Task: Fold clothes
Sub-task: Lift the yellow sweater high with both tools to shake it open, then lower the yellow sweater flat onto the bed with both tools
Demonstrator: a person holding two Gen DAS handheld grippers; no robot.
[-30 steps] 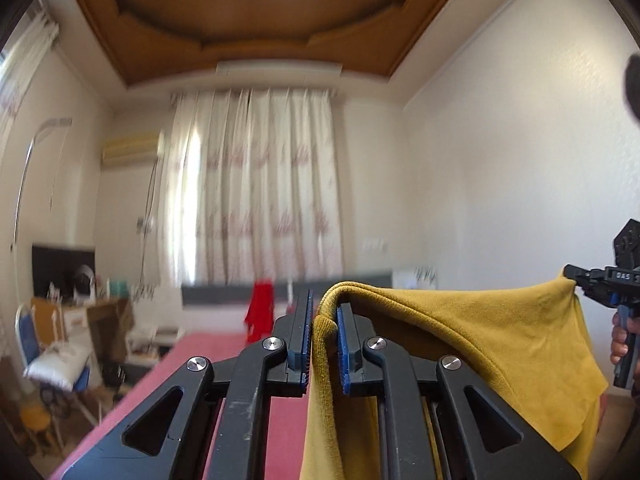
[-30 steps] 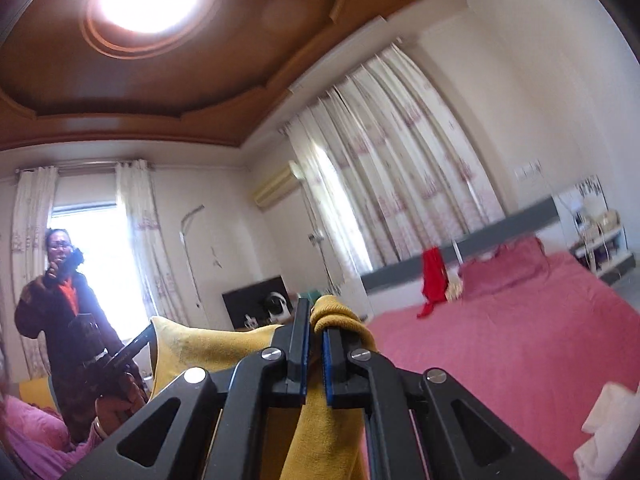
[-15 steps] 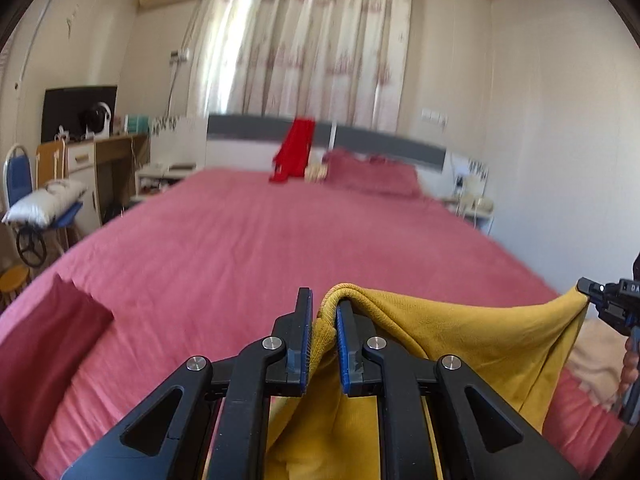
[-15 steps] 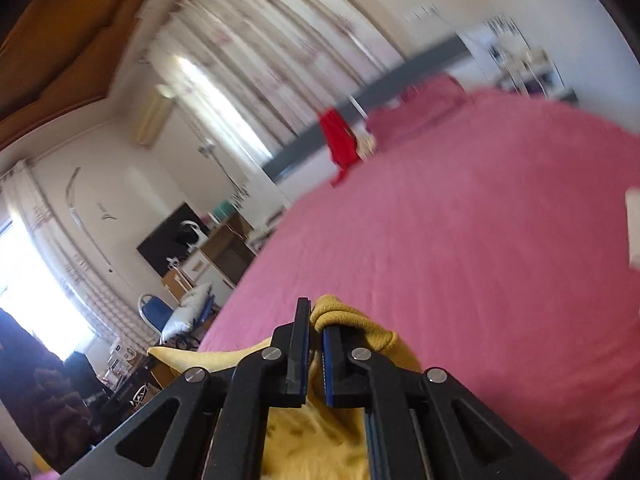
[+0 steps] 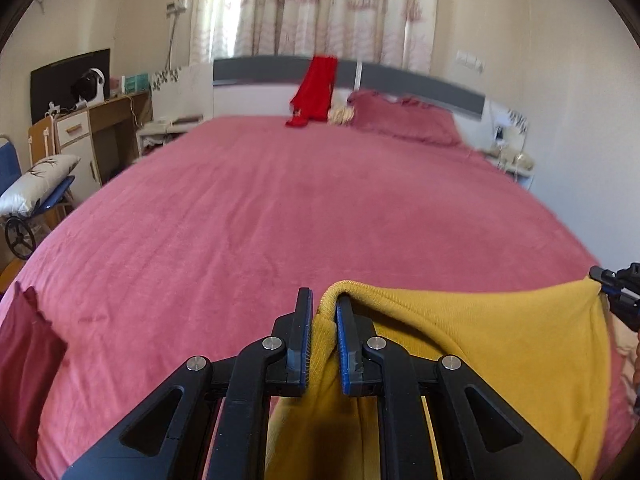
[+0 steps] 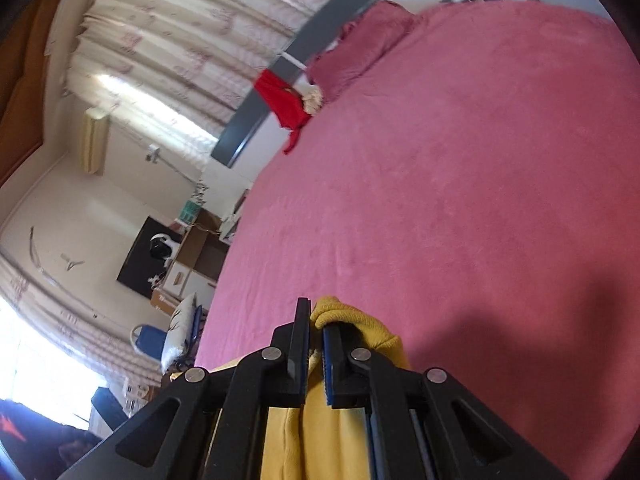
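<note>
A mustard-yellow garment (image 5: 500, 356) hangs stretched between my two grippers over a pink bed (image 5: 300, 220). In the left wrist view my left gripper (image 5: 323, 312) is shut on a bunched edge of the cloth. The right gripper (image 5: 600, 282) shows at the right edge of that view, pinching the garment's far corner. In the right wrist view, which is rolled sideways, my right gripper (image 6: 316, 320) is shut on a fold of the yellow garment (image 6: 332, 432) above the pink bed (image 6: 460, 200). The lower part of the cloth is hidden below the jaws.
A red garment (image 5: 316, 88) hangs on the grey headboard (image 5: 420, 80) beside a pink pillow (image 5: 404, 120). A dark red pillow (image 5: 24, 360) lies at the bed's near left. A desk with a monitor (image 5: 68, 80) and a chair with a cushion (image 5: 36, 184) stand left.
Both grippers have swung down and forward with the yellow garment still held. The views went from ceiling and curtains to the bedspread, and the right wrist view has rolled sideways.
</note>
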